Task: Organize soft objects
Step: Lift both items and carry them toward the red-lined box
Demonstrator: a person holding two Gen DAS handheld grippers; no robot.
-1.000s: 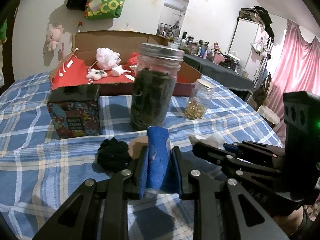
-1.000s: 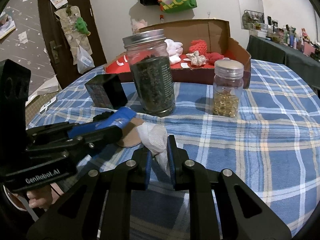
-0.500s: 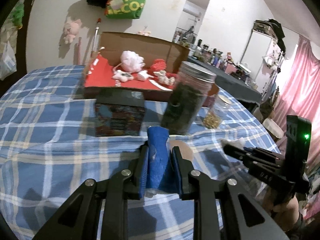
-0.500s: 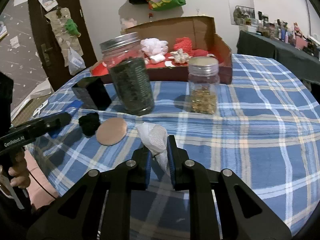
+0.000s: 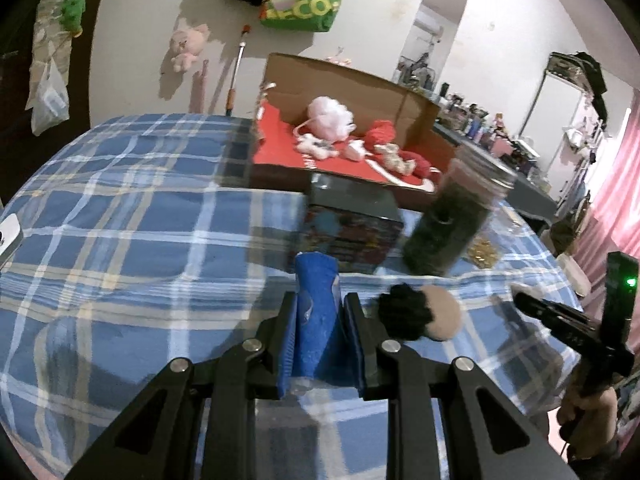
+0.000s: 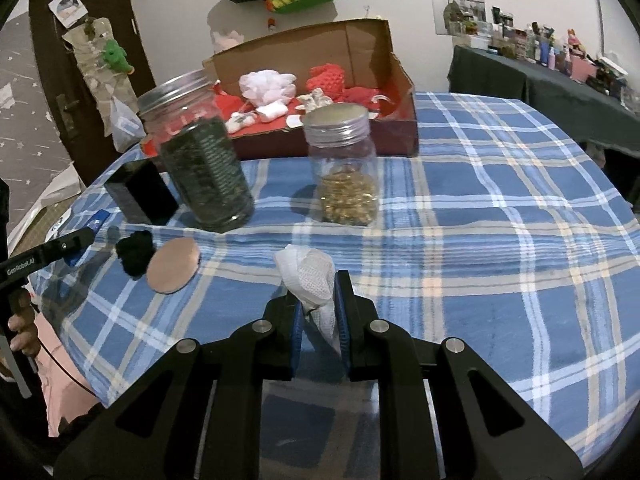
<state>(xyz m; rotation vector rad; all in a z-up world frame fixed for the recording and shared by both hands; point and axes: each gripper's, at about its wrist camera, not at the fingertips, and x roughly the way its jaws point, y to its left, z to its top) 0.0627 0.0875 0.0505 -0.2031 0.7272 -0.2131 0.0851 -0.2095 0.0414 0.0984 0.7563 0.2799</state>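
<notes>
My left gripper (image 5: 320, 308) is shut on a folded blue cloth (image 5: 318, 312), held above the checked tablecloth. My right gripper (image 6: 318, 292) is shut on a white mesh cloth (image 6: 308, 276) that sticks up between its pads. On the table lie a black fuzzy ball (image 5: 404, 316) (image 6: 134, 250) and a round tan pad (image 5: 442, 316) (image 6: 173, 266), touching each other. An open cardboard box (image 5: 344, 80) (image 6: 360, 46) with a red floor stands at the far side and holds a pink puff (image 5: 330, 114), red knitted pieces and small white toys.
A tall jar of dark leaves (image 5: 456, 224) (image 6: 204, 164), a small jar of golden bits (image 6: 346, 164) and a black printed tin (image 5: 348, 224) (image 6: 140, 190) stand in front of the box. A phone (image 5: 8, 234) lies at the table's left edge. A cluttered dark table (image 6: 560, 76) stands on the right.
The left gripper has swung left with the blue cloth, so the jar, tin and box now sit right of centre. The right gripper has shifted right with the white cloth. Both grips are unchanged.
</notes>
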